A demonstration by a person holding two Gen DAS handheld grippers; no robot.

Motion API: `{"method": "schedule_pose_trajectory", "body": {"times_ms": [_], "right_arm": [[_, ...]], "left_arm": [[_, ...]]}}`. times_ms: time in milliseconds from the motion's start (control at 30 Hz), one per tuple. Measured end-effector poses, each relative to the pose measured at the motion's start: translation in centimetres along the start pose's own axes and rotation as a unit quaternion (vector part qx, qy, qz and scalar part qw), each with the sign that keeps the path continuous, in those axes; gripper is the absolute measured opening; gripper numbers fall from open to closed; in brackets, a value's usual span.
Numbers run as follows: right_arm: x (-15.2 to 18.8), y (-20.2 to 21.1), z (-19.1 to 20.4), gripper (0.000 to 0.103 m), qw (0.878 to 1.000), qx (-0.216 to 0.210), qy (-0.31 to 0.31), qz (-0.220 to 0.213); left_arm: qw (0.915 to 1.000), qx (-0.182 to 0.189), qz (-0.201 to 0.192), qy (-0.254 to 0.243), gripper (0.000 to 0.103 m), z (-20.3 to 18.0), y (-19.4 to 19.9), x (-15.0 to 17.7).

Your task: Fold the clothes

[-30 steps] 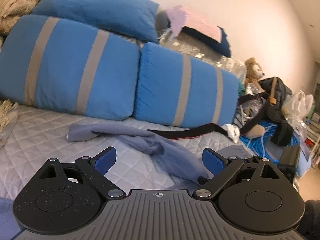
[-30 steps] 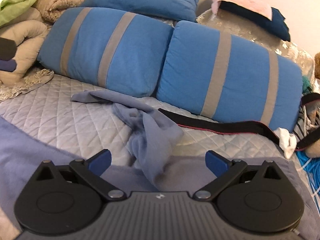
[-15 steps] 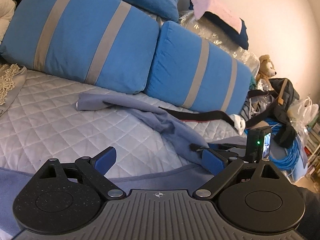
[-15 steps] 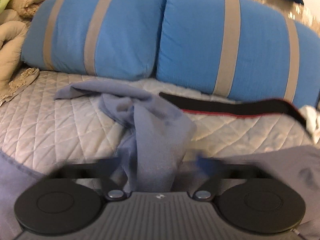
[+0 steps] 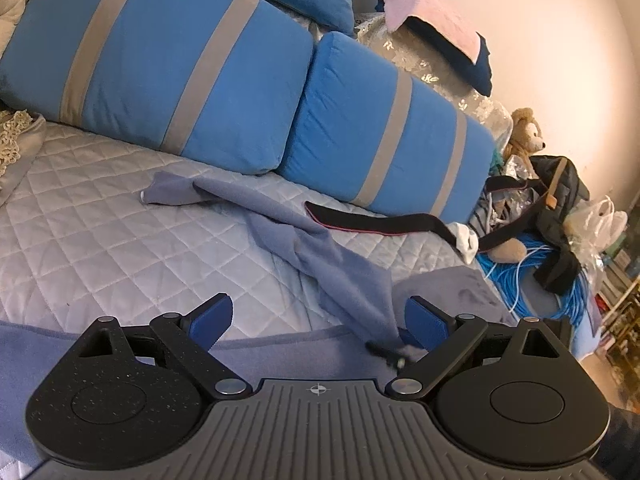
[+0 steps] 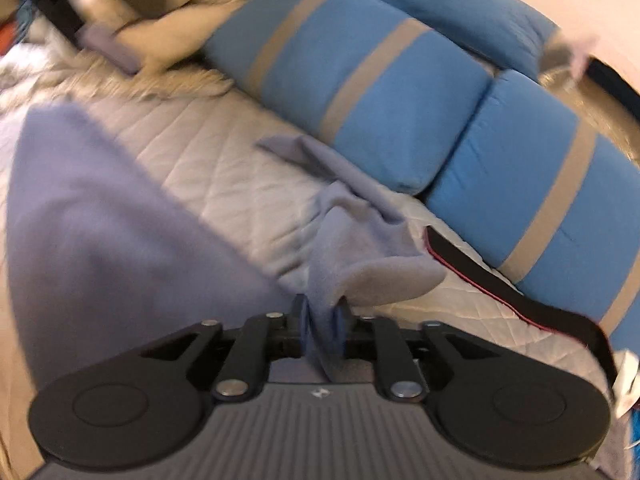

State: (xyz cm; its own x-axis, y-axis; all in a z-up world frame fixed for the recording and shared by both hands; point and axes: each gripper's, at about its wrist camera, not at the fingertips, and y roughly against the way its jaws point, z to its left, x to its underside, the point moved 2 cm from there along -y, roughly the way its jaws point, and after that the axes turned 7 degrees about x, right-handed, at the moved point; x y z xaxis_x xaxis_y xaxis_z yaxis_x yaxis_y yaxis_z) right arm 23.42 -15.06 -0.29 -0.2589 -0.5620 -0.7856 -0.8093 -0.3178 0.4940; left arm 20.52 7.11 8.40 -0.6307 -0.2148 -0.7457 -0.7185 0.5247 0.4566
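Pinching a fold of the blue garment (image 6: 360, 240) over the bed (image 5: 100, 232), the right tongs (image 6: 323, 320) are gripping it; left tongs (image 5: 320, 316) are gaping open.

Quilted bed (image 5: 100, 240), blue garment (image 5: 320, 256), striped pillows (image 5: 168, 76), black strap (image 5: 384, 226)

The right gripper (image 6: 323, 326), wide apart 1 second ago with nothing between its blue pads, now pinches a bunched fold of the soft grey-blue fleece garment (image 6: 352, 248); its jaws have just been easing apart slightly, cloth between them. Its view now tilts, blurred, the striped blue pillows (image 6: 400, 92) slanting. The left gripper (image 5: 320, 318) now sits lower, nearer the garment's flat near edge.
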Motion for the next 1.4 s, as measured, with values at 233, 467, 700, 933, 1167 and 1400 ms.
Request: {"method": "schedule_pose_trajectory", "body": {"times_ms": [233, 467, 700, 933, 1167, 1400], "right_arm": [[-1.7, 0.3, -6.9, 0.080, 0.980, -0.008, -0.199, -0.027], [-1.0, -8.7, -13.5, 0.080, 0.929, -0.034, -0.352, 0.107], [-0.5, -11.0, -13.7, 0.000, 0.905, -0.086, -0.399, 0.123], [-5.0, -5.0, -10.6, 0.000, 0.947, -0.111, -0.301, 0.015], [-7.1, 1.9, -3.3, 0.000, 0.985, -0.123, -0.115, -0.041], [-4.2, 6.1, 2.7, 0.000, 0.991, -0.125, 0.034, -0.032]], "left_arm": [[0.9999, -0.003, 0.001, 0.014, 0.095, 0.5, 0.1, -0.2], [0.9997, -0.008, 0.009, 0.019, 0.095, 0.8, -0.3, -0.2], [0.9995, -0.006, 0.010, 0.028, 0.095, 1.1, -0.3, -0.4], [0.9995, -0.008, 0.005, 0.031, 0.095, 1.3, 0.2, -0.3], [0.9978, -0.017, 0.013, 0.063, 0.095, 2.7, 0.2, -0.3], [0.9951, -0.033, 0.011, 0.093, 0.095, 4.3, 0.7, -0.1]]}}
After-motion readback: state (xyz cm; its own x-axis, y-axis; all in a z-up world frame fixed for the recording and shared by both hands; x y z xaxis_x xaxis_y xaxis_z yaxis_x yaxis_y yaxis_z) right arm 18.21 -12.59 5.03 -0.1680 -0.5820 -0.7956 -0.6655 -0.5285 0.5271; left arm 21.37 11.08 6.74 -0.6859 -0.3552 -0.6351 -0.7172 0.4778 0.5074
